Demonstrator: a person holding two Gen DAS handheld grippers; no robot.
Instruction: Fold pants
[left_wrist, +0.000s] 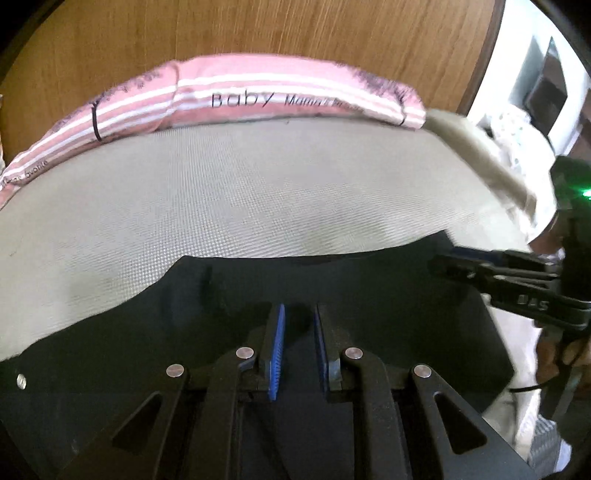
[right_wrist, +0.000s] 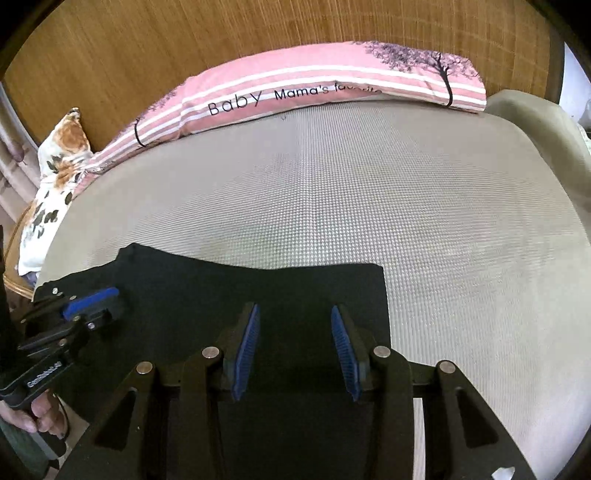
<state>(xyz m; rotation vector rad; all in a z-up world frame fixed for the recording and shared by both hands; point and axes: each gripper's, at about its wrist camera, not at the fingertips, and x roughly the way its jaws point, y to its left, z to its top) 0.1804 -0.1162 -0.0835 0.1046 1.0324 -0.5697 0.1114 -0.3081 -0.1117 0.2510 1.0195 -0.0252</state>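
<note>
Dark flat-lying pants (right_wrist: 258, 295) rest on the grey woven mattress (right_wrist: 369, 203); left gripper (left_wrist: 298, 347) jaws narrowly apart, right gripper (right_wrist: 294, 350) jaws wider, both empty. Snagging one layer could skew the fold.

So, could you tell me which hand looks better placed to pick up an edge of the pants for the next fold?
Probably right: the right tongs stand wide open near the dark pants' free side edge; the left tongs are nearly closed over mid-cloth.
</note>
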